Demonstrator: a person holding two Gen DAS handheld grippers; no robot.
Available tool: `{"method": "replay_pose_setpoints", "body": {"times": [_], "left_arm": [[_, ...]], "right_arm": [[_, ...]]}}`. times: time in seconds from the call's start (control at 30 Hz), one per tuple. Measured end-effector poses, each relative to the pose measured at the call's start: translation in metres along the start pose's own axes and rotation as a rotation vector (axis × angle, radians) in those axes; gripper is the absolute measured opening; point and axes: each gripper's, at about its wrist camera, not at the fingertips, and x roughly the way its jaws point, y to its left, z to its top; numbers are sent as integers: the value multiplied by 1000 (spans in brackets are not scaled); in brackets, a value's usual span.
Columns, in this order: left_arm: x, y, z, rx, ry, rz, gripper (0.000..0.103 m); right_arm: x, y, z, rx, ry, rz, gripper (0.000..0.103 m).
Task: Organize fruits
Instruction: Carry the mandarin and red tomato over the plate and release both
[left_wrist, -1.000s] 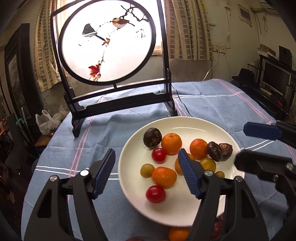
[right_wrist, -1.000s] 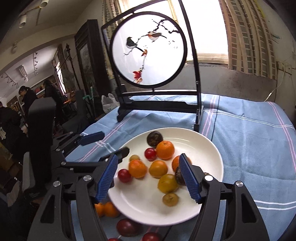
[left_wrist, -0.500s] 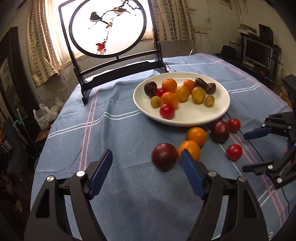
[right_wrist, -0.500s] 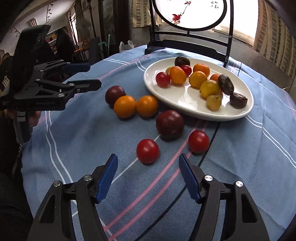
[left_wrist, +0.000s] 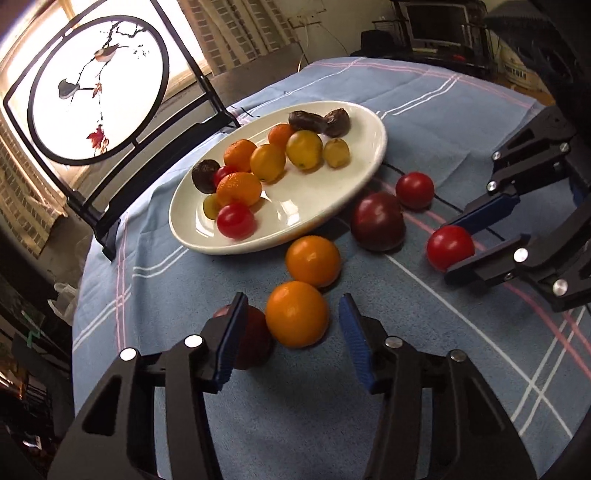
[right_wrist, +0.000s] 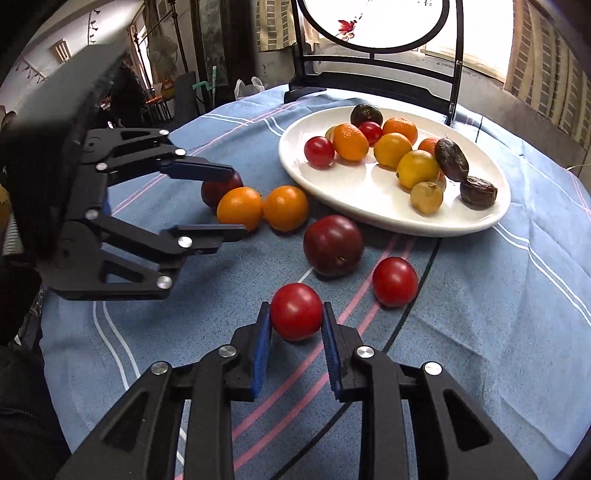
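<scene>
Right tongs (right_wrist: 296, 320) clamping round tomato (right_wrist: 296, 311)

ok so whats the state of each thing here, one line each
right tongs: shut on red tomato
left tongs: just been closing, orange between, not gripped
plate: holding fruit
dark plum: loose on cloth
second tomato: loose on cloth

Blue striped tablecloth (right_wrist: 498, 332) carries white plate (right_wrist: 369, 218), 6 loose fruits (right_wrist: 332, 245), round screen stand (left_wrist: 107, 229).
</scene>
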Motion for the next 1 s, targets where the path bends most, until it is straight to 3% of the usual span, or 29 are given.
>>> {"method": "replay_pose_setpoints", "body": {"times": [0.1, 0.13, 0.2, 0.3, 0.43, 0.67, 0.8, 0.9, 1.0], "left_arm": [[6, -5, 5, 60, 20, 9, 50], [7, -8, 6, 85, 23, 22, 38], [7, -8, 6, 99, 30, 7, 36], [-4, 4, 7, 15, -2, -74, 36], [-25, 33, 19, -143, -85, -105, 36], [-36, 83, 76, -445, -195, 13, 36], [-13, 103, 97, -587, -174, 15, 36], [10, 104, 106, -605, -143, 63, 36], [28, 108, 106, -641, -121, 48, 36]], "right_arm": [[-1, -1, -1, 1, -4, 5, 27], [-1, -2, -1, -2, -8, 5, 27], [-4, -3, -1, 0, -16, 4, 26], [-13, -8, 1, 10, -43, 5, 26], [-31, -18, 11, 19, -92, -22, 26], [-69, -45, 66, 52, -255, -85, 26], [-70, -65, 103, 104, -325, -94, 26], [-60, -79, 121, 149, -348, -76, 26], [-47, -88, 131, 184, -358, -69, 26]]}}
